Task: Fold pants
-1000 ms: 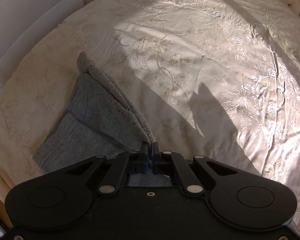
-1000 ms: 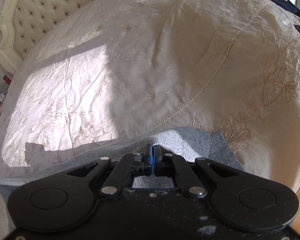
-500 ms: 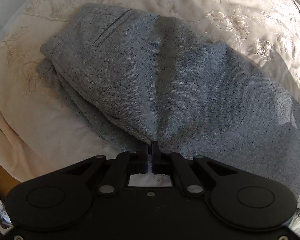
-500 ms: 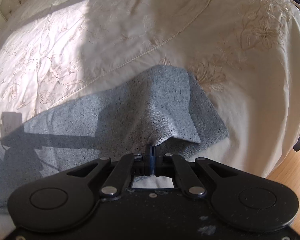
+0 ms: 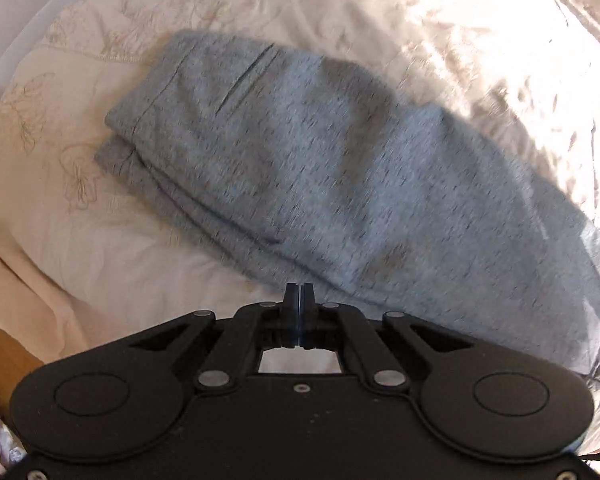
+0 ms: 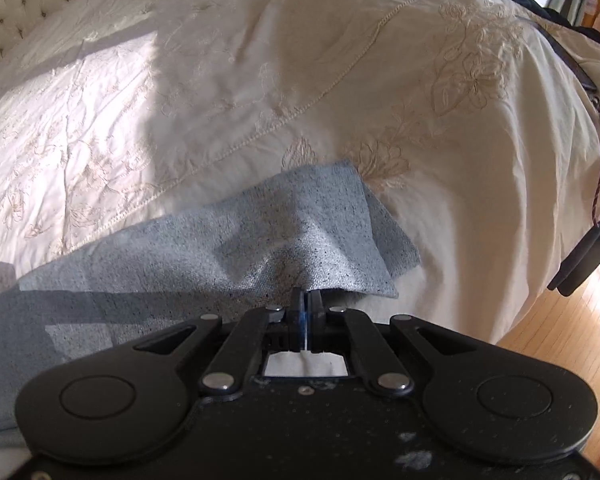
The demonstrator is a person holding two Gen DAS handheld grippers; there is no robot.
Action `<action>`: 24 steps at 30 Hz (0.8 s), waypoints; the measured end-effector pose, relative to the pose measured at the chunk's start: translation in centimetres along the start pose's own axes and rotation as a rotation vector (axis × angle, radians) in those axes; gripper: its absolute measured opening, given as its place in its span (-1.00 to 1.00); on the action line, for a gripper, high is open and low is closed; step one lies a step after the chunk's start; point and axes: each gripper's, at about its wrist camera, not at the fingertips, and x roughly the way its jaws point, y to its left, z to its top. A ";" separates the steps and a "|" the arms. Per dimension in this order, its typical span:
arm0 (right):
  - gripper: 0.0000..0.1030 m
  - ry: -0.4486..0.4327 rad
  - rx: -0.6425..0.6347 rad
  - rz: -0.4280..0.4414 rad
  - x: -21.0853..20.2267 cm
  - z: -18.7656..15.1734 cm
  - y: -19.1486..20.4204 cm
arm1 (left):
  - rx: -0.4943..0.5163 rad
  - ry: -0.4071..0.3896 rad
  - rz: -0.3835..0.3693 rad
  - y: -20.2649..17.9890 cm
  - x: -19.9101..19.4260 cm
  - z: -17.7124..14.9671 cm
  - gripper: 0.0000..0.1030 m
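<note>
Pants [image 6: 204, 252] in right gripper [image 6: 307, 300]

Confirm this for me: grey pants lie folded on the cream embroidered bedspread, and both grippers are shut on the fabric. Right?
Not quite. Only the right gripper is shut on the grey pants. In the left wrist view, the left gripper is shut but empty, just short of the fabric's near edge. The pants do lie folded on the cream embroidered bedspread.

Left gripper [image 5: 299, 294]: fingers pressed together, nothing between them, pointing 12 o'clock. Right gripper [image 6: 307, 300]: fingers clamped on cloth edge, pointing 12 o'clock.
</note>
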 end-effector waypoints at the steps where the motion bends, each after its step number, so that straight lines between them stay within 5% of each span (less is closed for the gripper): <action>1: -0.98 0.010 -0.009 -0.015 0.6 -0.3 0.2 | -0.008 0.020 -0.008 0.2 0.6 -0.1 -1.00; 4: -0.98 0.019 -0.009 -0.037 1.4 -0.9 0.3 | -0.018 0.055 -0.080 0.4 1.5 -0.4 -0.98; 9: -0.98 -0.012 0.032 -0.041 0.3 -0.6 0.0 | 0.021 0.037 -0.189 -1.3 1.8 0.9 -0.64; 11: -0.98 -0.025 0.037 -0.041 -0.1 -0.2 0.2 | 0.013 0.056 -0.211 -1.8 2.6 1.2 -0.35; 16: -0.98 -0.059 0.036 -0.043 -1.3 0.6 0.7 | -0.029 0.091 -0.183 -2.5 4.9 1.7 -0.33; 19: -0.98 -0.069 0.028 -0.047 -1.7 0.7 0.8 | -0.053 0.104 -0.164 -2.7 6.4 1.9 -0.39; 21: -0.98 -0.079 0.020 -0.056 -2.1 0.8 0.8 | -0.100 0.104 -0.141 -2.3 6.5 1.8 -0.89; 24: -0.99 -0.127 0.045 -0.088 -3.6 0.6 0.2 | -0.098 0.101 -0.143 -1.3 5.6 1.7 -0.93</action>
